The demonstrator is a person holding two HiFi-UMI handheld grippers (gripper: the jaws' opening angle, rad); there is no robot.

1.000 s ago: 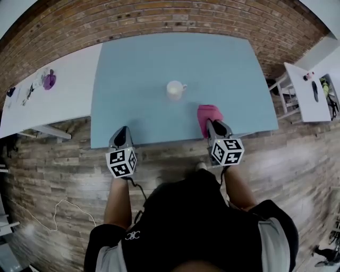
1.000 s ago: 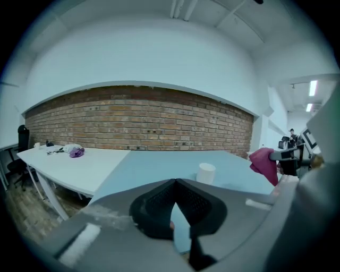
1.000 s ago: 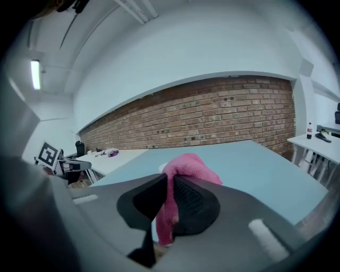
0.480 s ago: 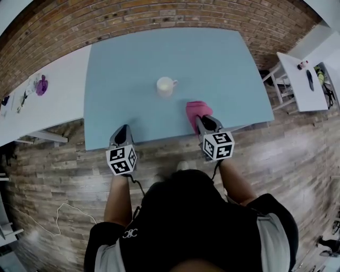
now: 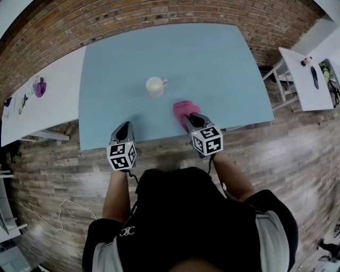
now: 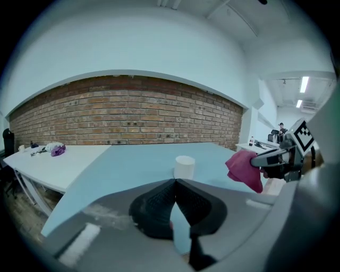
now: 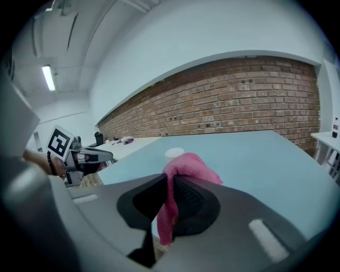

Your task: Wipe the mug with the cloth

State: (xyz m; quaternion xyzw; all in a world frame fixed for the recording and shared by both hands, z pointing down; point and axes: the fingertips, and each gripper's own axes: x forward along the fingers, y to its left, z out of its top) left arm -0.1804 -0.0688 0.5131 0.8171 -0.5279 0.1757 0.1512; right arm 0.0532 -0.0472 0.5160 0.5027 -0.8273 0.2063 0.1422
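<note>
A white mug (image 5: 155, 86) stands upright near the middle of the blue table (image 5: 212, 58), its handle toward the right. It shows in the left gripper view as the mug (image 6: 184, 167) and in the right gripper view as the mug (image 7: 173, 153), partly behind the cloth. My right gripper (image 5: 190, 120) is shut on a pink cloth (image 5: 185, 110), lifted just off the table, right of and nearer than the mug; the cloth (image 7: 183, 175) hangs through the pads. My left gripper (image 5: 121, 129) is shut on nothing, at the table's near edge, left of the mug.
A white table (image 5: 42, 101) adjoins on the left, with small purple items (image 5: 39, 86) at its far end. Another white desk (image 5: 305, 74) with dark objects stands at the right. A brick wall (image 5: 159, 13) runs behind. Wood floor lies below the near edge.
The right gripper has carried the pink cloth left, closer to the mug. The left gripper has held its place at the near edge. The head view has shifted, so the table sits more to the left.
</note>
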